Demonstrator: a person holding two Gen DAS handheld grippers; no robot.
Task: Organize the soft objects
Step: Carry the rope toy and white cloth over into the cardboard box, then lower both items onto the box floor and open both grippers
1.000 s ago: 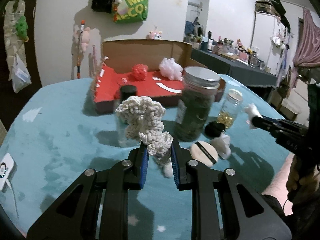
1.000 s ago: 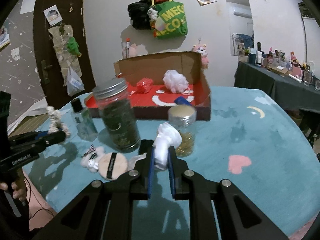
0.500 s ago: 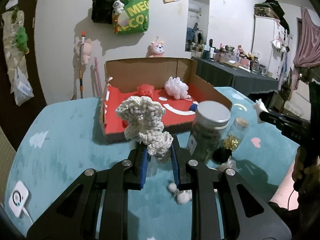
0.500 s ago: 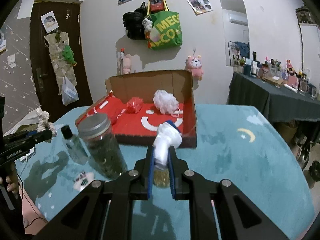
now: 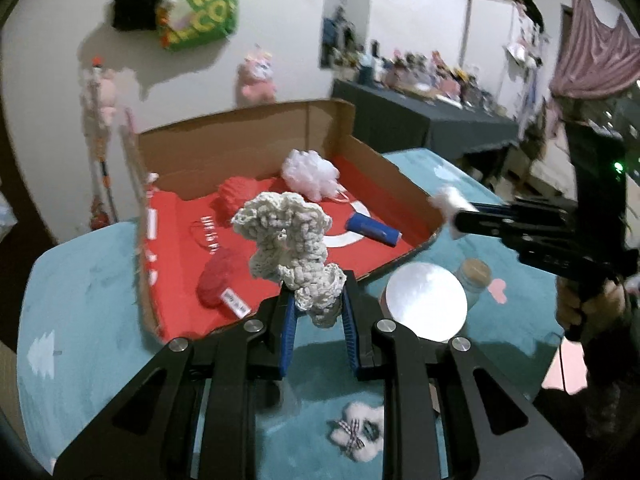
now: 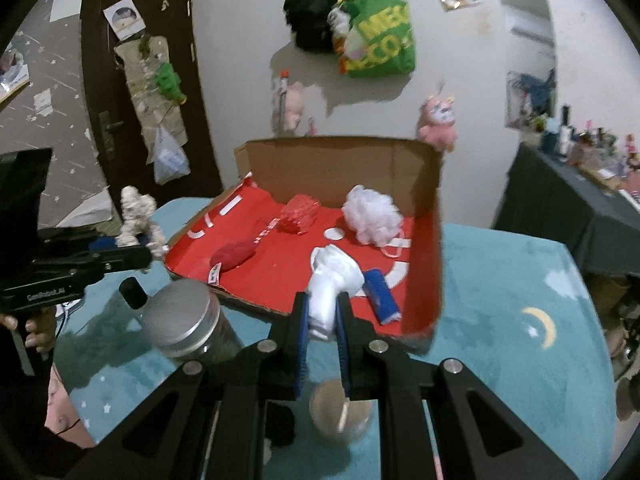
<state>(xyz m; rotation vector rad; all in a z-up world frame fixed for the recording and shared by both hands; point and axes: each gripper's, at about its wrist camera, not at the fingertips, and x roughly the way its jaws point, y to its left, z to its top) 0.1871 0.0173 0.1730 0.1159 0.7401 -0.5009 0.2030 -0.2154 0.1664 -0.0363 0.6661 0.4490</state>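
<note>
Both grippers hover at the red-lined box [image 6: 428,240], the left gripper [image 5: 318,312] with jaws clamped on a crocheted piece [image 5: 286,240], the right gripper [image 6: 323,320] pinching a white soft toy [image 6: 334,276], several soft items already inside, a fluffy bow [image 5: 356,434] at six o'clock left on the worktop [image 5: 80,280]

- Left gripper [image 5: 318,309]: fingers closed on a cream crocheted piece [image 5: 288,240], held raised and pointing forward.
- Right gripper [image 6: 323,314]: fingers closed on a white soft item [image 6: 334,280], held raised, level with the left unit.
</note>
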